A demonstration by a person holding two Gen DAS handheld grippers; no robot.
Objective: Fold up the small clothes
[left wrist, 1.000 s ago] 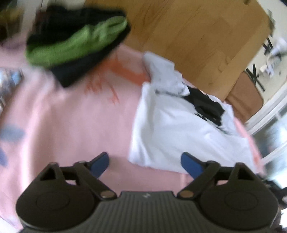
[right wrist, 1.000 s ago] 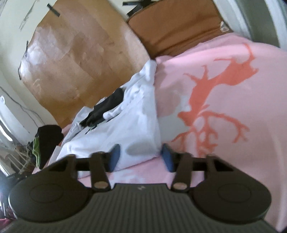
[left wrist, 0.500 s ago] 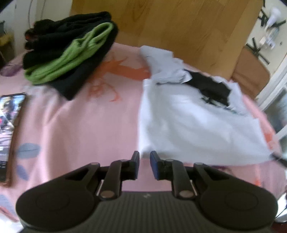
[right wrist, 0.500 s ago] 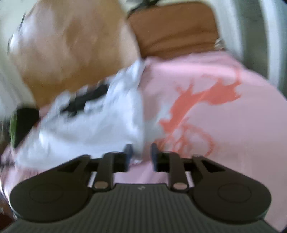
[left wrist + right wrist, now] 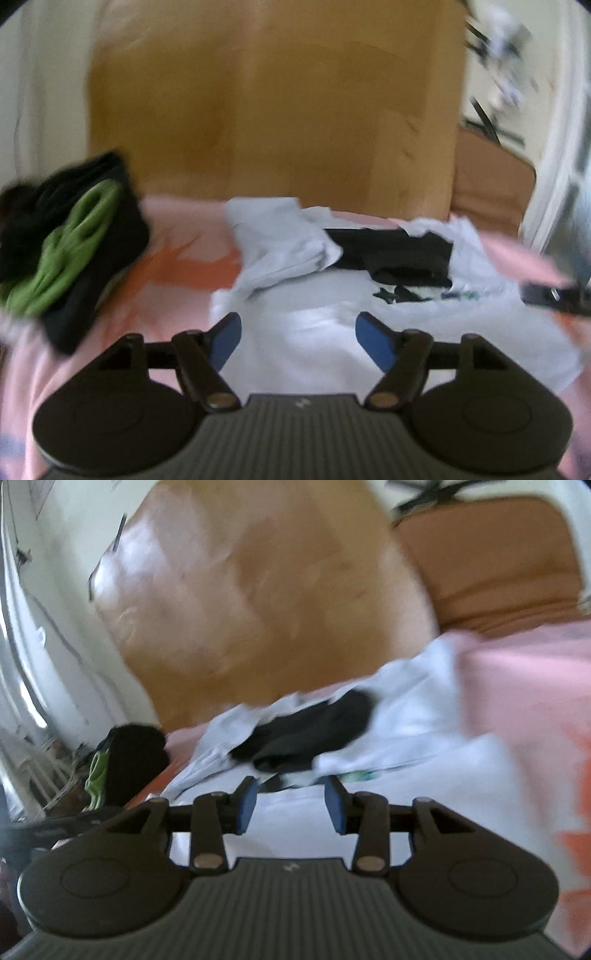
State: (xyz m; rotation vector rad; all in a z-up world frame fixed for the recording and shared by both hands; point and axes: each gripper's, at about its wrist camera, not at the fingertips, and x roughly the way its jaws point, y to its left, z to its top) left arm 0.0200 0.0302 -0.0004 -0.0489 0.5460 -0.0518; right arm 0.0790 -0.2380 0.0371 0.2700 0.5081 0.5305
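**Stock on the pink bed cover: one white garment, one dark pile, two tongs**

While both views are blurred, the count reads as follows. One white T-shirt (image 5: 332, 332) with a black printed patch, lying rumpled on the pink bed cover (image 5: 173, 280); its far part is bunched and turned over, its near part lies flatter. One pile of black and green clothes (image 5: 62, 254), left of the T-shirt and apart from it, with a strip of bare cover and an orange print between. One wooden headboard (image 5: 273, 110) behind the T-shirt. One brown cushion (image 5: 491, 561) to the right of the headboard.

Left tongs (image 5: 299, 341): one pair, blue pads wide apart and opening, over the near part of the T-shirt, gripping nothing. Right tongs (image 5: 290, 805): one pair, pads about half apart and opening, also over the T-shirt, nothing pressed between them.

Edges: the T-shirt's left edge ends on open cover; to its right, more pink cover lies free.
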